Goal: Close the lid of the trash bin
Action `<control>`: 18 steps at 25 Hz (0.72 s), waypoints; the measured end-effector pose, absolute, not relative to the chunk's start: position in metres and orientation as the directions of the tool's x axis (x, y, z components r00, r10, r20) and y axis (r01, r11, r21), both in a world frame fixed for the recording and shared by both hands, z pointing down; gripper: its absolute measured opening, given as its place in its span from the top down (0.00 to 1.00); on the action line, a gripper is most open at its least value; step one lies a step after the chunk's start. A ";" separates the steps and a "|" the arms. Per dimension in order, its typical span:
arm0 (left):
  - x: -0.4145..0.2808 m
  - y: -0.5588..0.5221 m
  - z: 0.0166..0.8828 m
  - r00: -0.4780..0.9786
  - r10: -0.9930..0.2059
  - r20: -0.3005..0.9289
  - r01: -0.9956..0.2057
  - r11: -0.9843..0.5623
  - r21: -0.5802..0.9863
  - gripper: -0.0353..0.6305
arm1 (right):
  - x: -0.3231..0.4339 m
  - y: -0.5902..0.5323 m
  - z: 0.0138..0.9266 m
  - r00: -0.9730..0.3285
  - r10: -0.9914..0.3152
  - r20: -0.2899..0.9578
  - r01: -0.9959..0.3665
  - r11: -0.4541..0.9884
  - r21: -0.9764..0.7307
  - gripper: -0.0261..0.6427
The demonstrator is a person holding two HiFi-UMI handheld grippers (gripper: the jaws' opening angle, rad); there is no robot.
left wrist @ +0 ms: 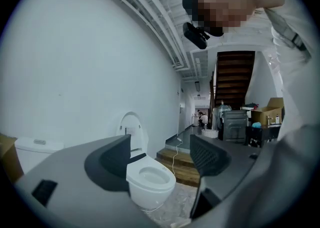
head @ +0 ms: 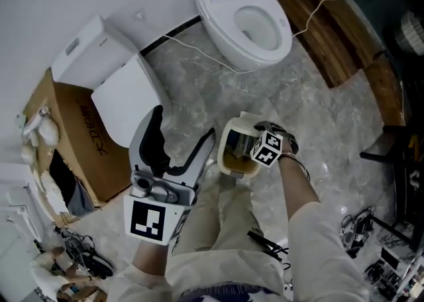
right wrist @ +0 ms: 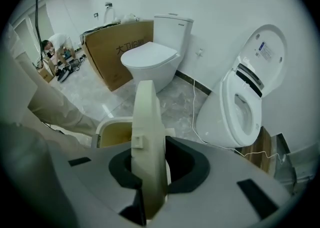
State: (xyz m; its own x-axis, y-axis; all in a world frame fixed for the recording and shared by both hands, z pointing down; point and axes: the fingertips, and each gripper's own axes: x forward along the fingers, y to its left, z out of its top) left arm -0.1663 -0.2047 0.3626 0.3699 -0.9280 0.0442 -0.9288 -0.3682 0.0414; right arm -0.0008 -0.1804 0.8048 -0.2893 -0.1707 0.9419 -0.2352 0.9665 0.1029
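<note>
Grasp step: right gripper [right wrist: 150,171] jaws clamped on the upright lid [right wrist: 147,122] of the trash bin [right wrist: 111,131] on the floor [right wrist: 175,99], left gripper [left wrist: 160,158] jaws apart, empty — next, swing lid down shut, hinge probably hidden below.

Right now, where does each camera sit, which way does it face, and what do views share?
Head view: on the person's head, steeply down at trash bin, left gripper, right gripper, own legs.
Left gripper view: on that gripper, level past open jaws at the open toilet; clothing right.
Right gripper view: on that gripper, tilted down, jaws shut on the lid; trouser leg left.
Shared: open toilet in all three.
</note>
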 end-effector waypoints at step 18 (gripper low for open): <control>-0.110 -0.272 0.430 0.440 -0.896 0.061 -0.898 -0.436 0.065 0.42 | -0.011 -0.087 0.826 -0.352 -0.408 0.842 -0.203 0.912 0.357 0.72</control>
State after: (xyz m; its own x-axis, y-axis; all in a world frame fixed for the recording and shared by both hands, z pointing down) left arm -0.1099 -0.2721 0.4303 0.4395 -0.8962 0.0612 -0.8977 -0.4358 0.0651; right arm -0.0112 -0.0868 0.8263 -0.3516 -0.4082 0.8424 -0.2026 0.9118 0.3573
